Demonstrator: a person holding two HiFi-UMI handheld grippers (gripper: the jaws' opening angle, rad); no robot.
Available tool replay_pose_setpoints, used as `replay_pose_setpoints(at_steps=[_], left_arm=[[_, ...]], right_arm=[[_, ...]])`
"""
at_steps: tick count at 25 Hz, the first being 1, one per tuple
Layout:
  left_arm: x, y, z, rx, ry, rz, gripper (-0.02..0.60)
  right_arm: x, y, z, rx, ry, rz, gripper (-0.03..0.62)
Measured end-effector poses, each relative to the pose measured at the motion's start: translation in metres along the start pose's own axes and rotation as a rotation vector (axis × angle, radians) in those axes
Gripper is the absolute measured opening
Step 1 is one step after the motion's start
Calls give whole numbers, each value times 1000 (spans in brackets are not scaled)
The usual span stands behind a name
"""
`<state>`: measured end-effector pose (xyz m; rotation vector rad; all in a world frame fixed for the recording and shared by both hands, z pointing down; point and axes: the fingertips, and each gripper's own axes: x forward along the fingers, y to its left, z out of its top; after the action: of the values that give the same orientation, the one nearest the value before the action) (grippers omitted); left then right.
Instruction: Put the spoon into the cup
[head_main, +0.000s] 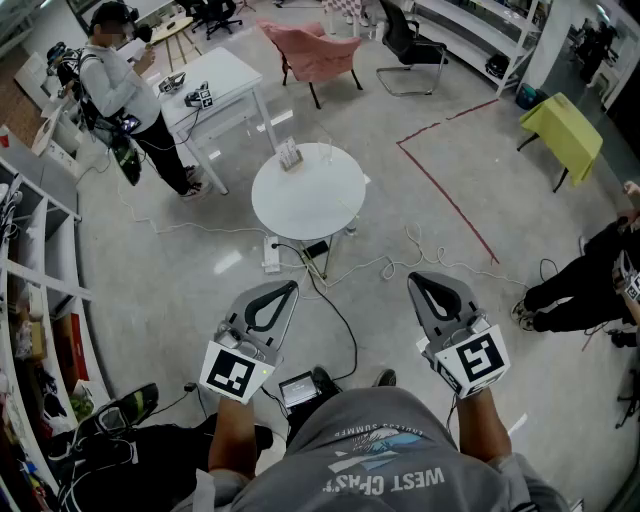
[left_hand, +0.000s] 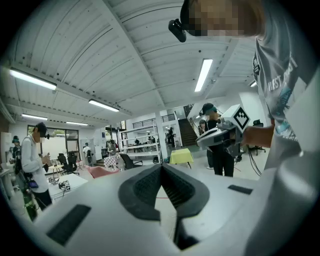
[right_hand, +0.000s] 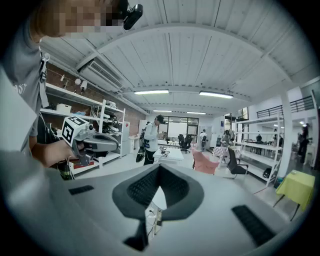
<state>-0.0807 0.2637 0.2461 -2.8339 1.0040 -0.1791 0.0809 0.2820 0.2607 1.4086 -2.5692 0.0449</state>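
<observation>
**A:** Head view?
**B:** The left gripper and right gripper are over the floor, well short of the round white counter. A small item stands on it, too small to tell whether it is the spoon or the cup.
**A:** Left gripper view?
**B:** Jaws closed together, nothing between them.
**A:** Right gripper view?
**B:** Jaws closed too, empty.

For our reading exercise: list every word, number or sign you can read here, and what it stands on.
"WEST": on the grey shirt, upside down.
Word beside it and the small arched line: not legible.
Left tool and right tool: square marker patterns only, no letters.
</observation>
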Motion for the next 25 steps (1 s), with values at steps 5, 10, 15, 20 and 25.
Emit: replay_pose_setpoints(at_steps=[5,10,15,20,25], left_arm=[[-6,10,-1,1,-3,-2,3],[-15,21,-5,-4,1,5,2],[-27,33,-7,-4,-4,10,2],[-42,46,-10,-4,-21,7,3],[-53,53,-13,8,-41,-3,3]], right_arm=[[10,7,3,2,0,0,1],[21,16,5,-3,0,4,2],[32,26,10,1,-3,8,2],[46,40,17,31,-30,8,2],[59,52,20,32,-35,2,2]])
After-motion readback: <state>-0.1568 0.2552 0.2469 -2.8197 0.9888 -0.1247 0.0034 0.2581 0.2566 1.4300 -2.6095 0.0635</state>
